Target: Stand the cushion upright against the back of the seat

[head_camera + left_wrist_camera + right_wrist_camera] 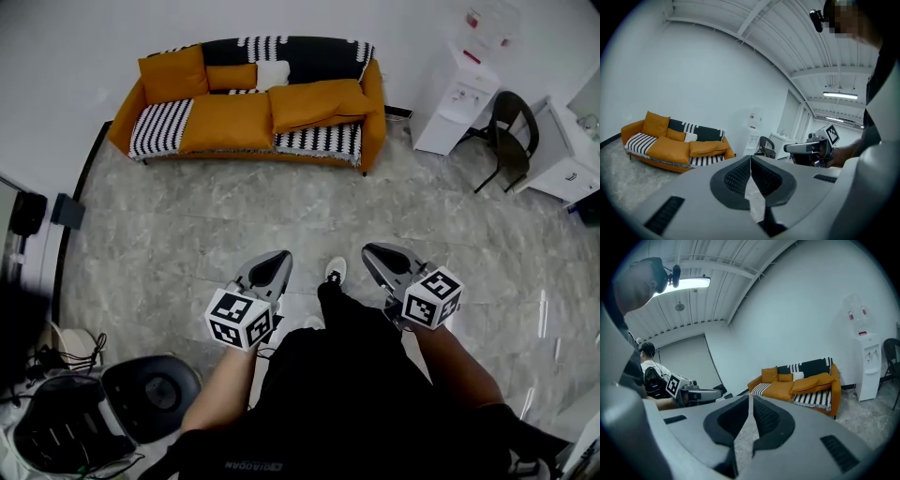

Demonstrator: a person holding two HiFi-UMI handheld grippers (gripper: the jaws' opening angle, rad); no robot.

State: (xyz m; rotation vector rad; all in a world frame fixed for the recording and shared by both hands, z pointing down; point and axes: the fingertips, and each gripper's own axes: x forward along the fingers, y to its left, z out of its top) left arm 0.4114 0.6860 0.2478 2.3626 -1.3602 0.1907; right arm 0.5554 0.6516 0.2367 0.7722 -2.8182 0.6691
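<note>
Right now both of your tools are clenched on nothing. The left gripper has its ribbed pads pressed together at the tips, and the right gripper shows the same. You hold them side by side at waist level, pointing forward with a slight downward tilt.

Everything turns on one thing: the work lies straight ahead and well apart from both tools, across a stretch of grey stone floor. No object shows on the floor between you and the sofa, so walking up looks unobstructed.

On the seat, two large orange cushions lie flat. One is the middle cushion. The other is the right-hand cushion, which overlaps the middle one's edge and reaches toward the sofa arm. Each has its long axis running along the sofa, left to right as you look down. The task does not say which one is meant. For the right-hand one, your right gripper is the nearer; for the middle one, your left.

The backrest, draped in a black-and-white throw, is just behind them. An upright orange cushion, a small orange cushion and a white pillow already lean there on the left. The freer part of the back therefore looks to be on the right.

Off to the right stand a water dispenser, a black chair and a white desk. Black gear sits on the floor by your left side. None of it lies on your line.
</note>
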